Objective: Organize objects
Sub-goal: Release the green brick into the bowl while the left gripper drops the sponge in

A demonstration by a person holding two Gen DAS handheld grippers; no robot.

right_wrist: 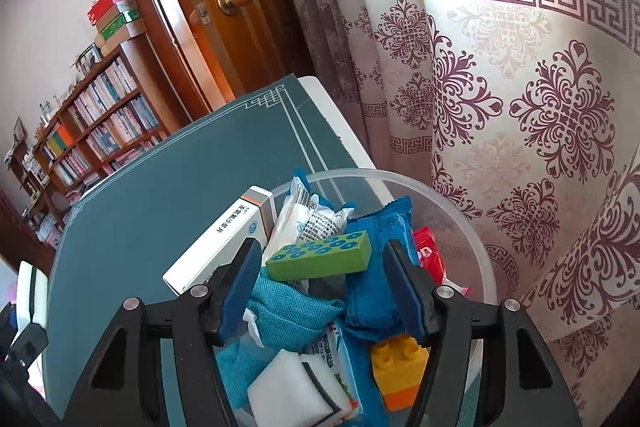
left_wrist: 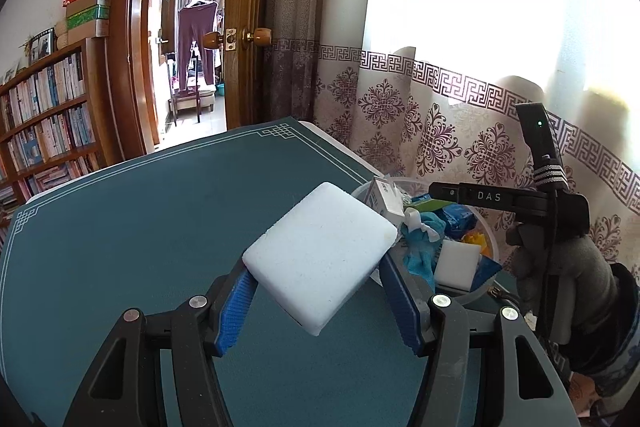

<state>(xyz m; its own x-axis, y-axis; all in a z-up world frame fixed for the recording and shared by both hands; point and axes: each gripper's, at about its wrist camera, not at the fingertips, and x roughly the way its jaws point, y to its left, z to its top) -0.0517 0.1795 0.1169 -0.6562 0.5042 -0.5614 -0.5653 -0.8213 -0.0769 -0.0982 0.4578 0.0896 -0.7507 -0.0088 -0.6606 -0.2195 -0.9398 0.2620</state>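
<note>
Left tongs (left_wrist: 316, 269) clamp the sponge (left_wrist: 320, 259) at frame centre, short of the tub (right_wrist: 460, 211); right tongs (right_wrist: 320, 277) gape empty over its heap; released early, the sponge likely bounces off the rim.

A teal mat (left_wrist: 120, 227) covers the table, bearing a clear bin (right_wrist: 472, 227).

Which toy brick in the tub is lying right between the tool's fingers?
The green brick with blue studs, lying on its side between the open right tool. The yellow-and-orange brick sits lower in the clear tub, near one finger.
</note>
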